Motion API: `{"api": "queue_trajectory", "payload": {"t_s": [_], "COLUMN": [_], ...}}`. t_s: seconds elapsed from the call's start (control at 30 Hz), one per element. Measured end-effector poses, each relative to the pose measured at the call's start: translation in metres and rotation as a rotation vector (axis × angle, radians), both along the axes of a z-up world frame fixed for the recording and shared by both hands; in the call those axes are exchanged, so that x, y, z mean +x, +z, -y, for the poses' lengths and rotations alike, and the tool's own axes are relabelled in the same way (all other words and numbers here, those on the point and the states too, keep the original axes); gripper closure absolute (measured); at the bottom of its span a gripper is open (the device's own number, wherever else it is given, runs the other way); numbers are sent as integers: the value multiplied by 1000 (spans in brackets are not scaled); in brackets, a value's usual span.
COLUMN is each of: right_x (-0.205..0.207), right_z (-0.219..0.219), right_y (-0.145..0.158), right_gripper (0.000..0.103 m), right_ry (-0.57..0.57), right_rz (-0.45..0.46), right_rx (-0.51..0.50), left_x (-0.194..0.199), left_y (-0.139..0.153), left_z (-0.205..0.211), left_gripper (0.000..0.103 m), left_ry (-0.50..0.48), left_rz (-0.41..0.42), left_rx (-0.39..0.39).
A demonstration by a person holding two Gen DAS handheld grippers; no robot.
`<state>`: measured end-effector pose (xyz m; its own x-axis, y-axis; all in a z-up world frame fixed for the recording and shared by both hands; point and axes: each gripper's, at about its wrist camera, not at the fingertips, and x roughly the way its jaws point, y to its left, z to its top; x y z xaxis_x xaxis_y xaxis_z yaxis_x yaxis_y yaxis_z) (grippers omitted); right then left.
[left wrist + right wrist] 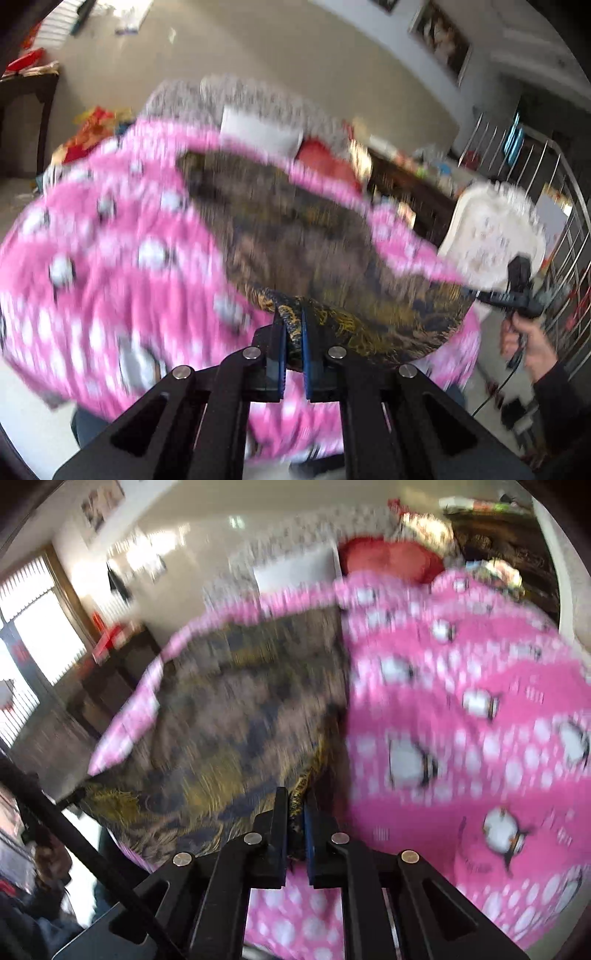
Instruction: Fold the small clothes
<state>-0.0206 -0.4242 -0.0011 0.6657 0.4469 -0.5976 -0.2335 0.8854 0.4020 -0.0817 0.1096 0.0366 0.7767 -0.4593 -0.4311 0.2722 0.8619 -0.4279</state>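
Cloth (295,236), dark and gold-patterned, hangs stretched over the pink blanket (110,258) (all motion-blurred), its near edge pinched by left gripper (293,332) and right gripper (295,812) at separate points, seemingly to spread it flat for folding.

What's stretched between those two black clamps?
A dark gold-patterned cloth: the left gripper and right gripper each pinch an edge. The left view shows it spanning above a pink blanket.
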Motion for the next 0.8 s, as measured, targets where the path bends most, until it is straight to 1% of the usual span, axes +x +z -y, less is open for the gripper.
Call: {"api": "queue_trajectory", "payload": {"t_s": [0.1, 0.2, 0.23, 0.3, 0.37, 0.43, 0.47, 0.5, 0.57, 0.63, 0.7, 0.73, 0.8], "right_x": [21, 52, 65, 97, 126, 161, 180, 196, 229, 264, 294, 307, 330], "right_z": [1, 3, 2, 1, 1, 1, -1, -4, -10, -20, -26, -29, -32], "right_y": [32, 54, 60, 71, 79, 89, 91, 92, 92, 83, 71, 63, 45], "right_gripper": [96, 96, 96, 96, 96, 96, 96, 96, 96, 96, 96, 96, 96], "right_ry": [-25, -44, -48, -69, -99, -132, -149, -156, -178, -196, -210, -212, -234], "right_rz": [66, 88, 87, 76, 63, 55, 50, 45, 33, -2, -29, -50, -81], "right_rx": [46, 104, 122, 172, 216, 266, 278, 276, 247, 221, 184, 179, 162], "left_x": [23, 60, 71, 105, 140, 181, 195, 220, 264, 306, 337, 355, 373], "left_y": [32, 55, 61, 72, 82, 92, 93, 95, 92, 79, 62, 52, 35], "left_z": [-6, -11, -13, -19, -25, -30, -34, -35, -35, -37, -37, -36, -35], "left_gripper": [97, 97, 97, 97, 97, 97, 96, 96, 96, 96, 96, 96, 96], "left_ry": [43, 107, 131, 185, 233, 291, 310, 337, 370, 391, 411, 426, 443], "left_rz": [70, 91, 88, 63, 39, 21, 14, -2, -53, -136, -195, -223, -246], "left_rx": [-41, -65, -67, -97, -109, -102, -92, -71, -25, -5, 28, 63, 105]}}
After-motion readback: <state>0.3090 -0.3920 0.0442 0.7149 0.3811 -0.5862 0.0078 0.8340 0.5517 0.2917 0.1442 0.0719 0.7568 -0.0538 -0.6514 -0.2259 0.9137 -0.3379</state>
